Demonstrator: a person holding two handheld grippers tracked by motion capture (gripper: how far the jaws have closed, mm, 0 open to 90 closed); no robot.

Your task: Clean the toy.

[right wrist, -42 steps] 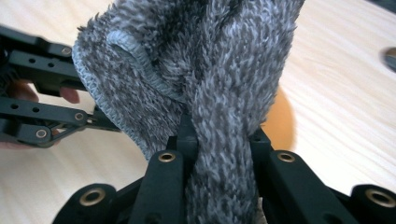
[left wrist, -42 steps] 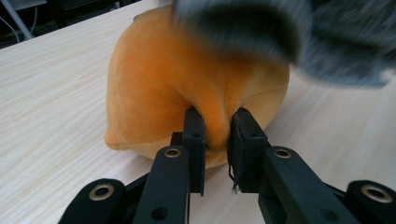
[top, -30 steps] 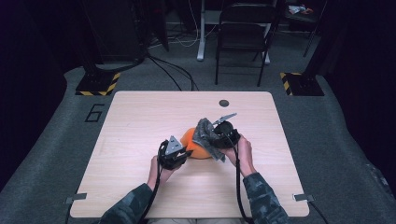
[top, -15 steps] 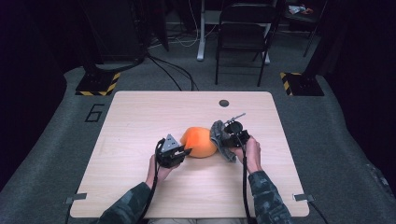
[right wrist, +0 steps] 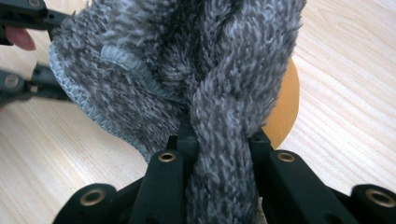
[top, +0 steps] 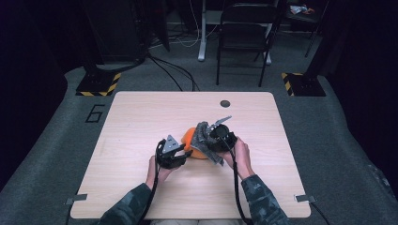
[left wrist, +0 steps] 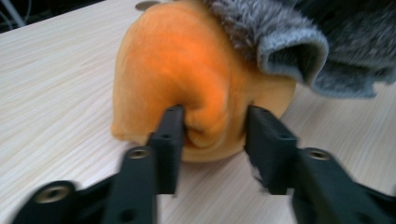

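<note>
A soft orange plush thing (top: 191, 138) lies at the middle of the wooden table (top: 141, 112). My left gripper (top: 187, 151) is at its near left side. In the left gripper view its jaws have just been opening: a fold of the orange plush (left wrist: 196, 84) still sits between them, and the left gripper (left wrist: 215, 126) no longer pinches it. My right gripper (top: 206, 140) is shut on a fuzzy grey cloth (right wrist: 187, 60), which drapes over the orange plush (right wrist: 286, 107). The grey cloth (left wrist: 299, 51) hangs over the plush's top right in the left gripper view.
A round dark grommet (top: 225, 103) is set in the table's far side. Behind the table stand a dark folding chair (top: 244, 42) and stands with striped bases (top: 98, 84). Bare wood lies to both sides of the hands.
The right gripper swung out to the right, then came back left, laying the grey cloth over the orange plush. The left gripper's jaws have spread apart; the left hand stayed put.
</note>
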